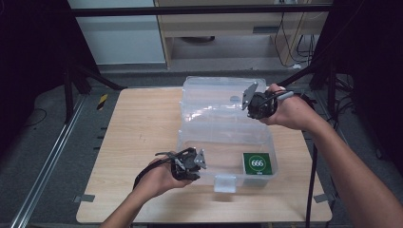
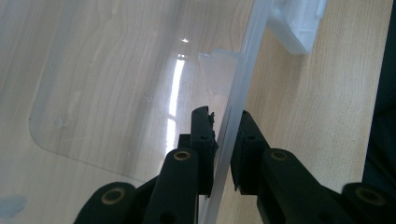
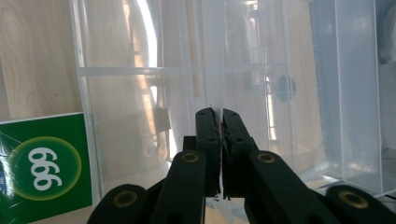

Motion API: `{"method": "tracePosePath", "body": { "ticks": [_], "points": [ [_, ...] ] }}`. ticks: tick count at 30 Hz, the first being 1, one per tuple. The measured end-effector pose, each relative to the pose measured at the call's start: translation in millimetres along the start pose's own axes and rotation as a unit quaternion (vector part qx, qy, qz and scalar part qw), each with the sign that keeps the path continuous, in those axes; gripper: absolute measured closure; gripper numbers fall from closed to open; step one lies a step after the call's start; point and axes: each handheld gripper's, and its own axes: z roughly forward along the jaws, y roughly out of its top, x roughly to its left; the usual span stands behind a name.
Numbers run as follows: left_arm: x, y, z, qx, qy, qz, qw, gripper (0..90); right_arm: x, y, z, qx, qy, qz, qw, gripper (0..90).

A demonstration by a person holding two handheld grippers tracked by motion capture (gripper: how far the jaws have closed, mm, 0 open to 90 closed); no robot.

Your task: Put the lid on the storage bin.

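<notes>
Standing on the wooden table (image 1: 138, 123) is a clear plastic box (image 1: 223, 142) with its clear lid (image 1: 216, 97) swung back behind it toward the far edge. A person reaches in from the near side with a gripper in each hand. The left gripper (image 1: 194, 164) sits at the box's near left corner; in the left gripper view its jaws straddle the thin clear wall (image 2: 233, 121), one inside and one outside, not quite pressed together, so it looks loosely set on the rim rather than clamped. A white latch (image 1: 225, 183) hangs at the middle of the near wall, just beside that gripper. The right gripper (image 1: 254, 104) is up at the far right, by the lid's edge; in the right gripper view its jaws are drawn together on a thin clear plastic edge (image 3: 220, 70), pinching it. Inside the box, in the near right corner, lies a green card (image 1: 257, 164) printed with white digits on a round green patch, flat on the bottom
</notes>
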Motion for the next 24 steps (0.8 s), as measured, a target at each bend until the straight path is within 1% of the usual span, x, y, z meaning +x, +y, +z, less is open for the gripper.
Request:
{"method": "tracePosePath", "body": {
  "ticks": [2,3,4,7,10,11,17,19,24],
  "points": [
    [0.5,0.4,0.0,0.001,0.001,0.001,1.0000,80.2,4.0,-1.9,-2.6,-0.010,-0.003,0.001,0.9999,87.4],
    [-0.5,0.3,0.2,0.001,0.001,-0.002,1.0000,80.1,5.5,-2.9,-3.4,-0.012,-0.005,0.000,0.9999,87.4],
    [-0.5,0.2,0.2,0.000,0.003,0.000,1.0000,80.0,8.0,-4.4,-4.6,-0.016,-0.008,0.004,0.9998,87.5],
    [-0.9,-0.6,0.1,-0.002,0.003,-0.002,1.0000,79.3,13.7,-8.0,-8.7,-0.027,-0.009,0.005,0.9996,87.4],
    [-1.5,-0.1,0.4,-0.001,0.004,-0.004,1.0000,78.8,19.9,-10.0,-11.5,-0.035,-0.015,0.001,0.9993,87.3],
    [-1.9,-0.2,0.5,-0.001,0.005,-0.003,1.0000,78.5,24.0,-10.3,-13.7,-0.036,-0.017,-0.002,0.9992,87.3],
    [-2.8,0.1,0.8,0.000,0.006,-0.004,1.0000,78.2,32.2,-11.7,-18.3,-0.044,-0.018,-0.005,0.9989,87.3],
    [-3.3,0.3,1.0,-0.001,0.010,0.001,1.0000,78.1,36.2,-11.9,-20.2,-0.046,-0.019,-0.005,0.9987,87.3],
    [-4.1,0.5,1.2,0.000,0.012,0.001,0.9999,77.6,47.2,-12.7,-25.6,-0.049,-0.022,-0.013,0.9985,87.0]
  ]
}}
